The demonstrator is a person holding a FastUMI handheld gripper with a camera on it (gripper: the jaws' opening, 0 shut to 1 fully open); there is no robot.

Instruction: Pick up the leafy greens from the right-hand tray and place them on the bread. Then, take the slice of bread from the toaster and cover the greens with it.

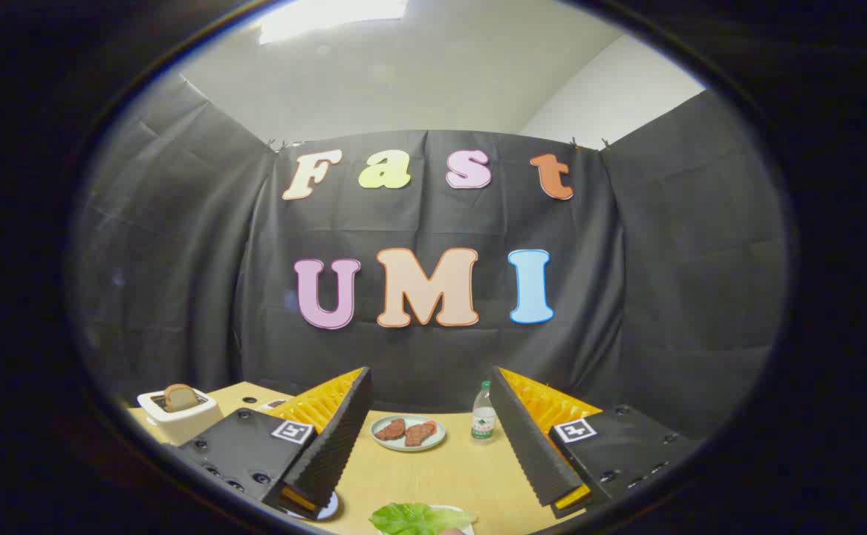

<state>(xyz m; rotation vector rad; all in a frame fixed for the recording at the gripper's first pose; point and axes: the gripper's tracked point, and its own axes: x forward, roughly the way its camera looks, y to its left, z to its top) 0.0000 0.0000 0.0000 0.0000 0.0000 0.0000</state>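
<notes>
Step 1 in hand: jaws (433, 446) apart, empty, above surface (433, 475). Greens (418, 518) on plate just below them. Toast (179, 397) in toaster (180, 416). Next: lower, close on greens.

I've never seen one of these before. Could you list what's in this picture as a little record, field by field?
gripper: gripper, fingers spread wide, holding nothing
table: tan table
greens: leafy greens, nearest, between the fingers
plate: pale plate with two brown meat pieces, beyond the greens
bottle: small water bottle, upright beside the plate
toaster: white toaster off to the left, bread slice sticking up from it
</notes>
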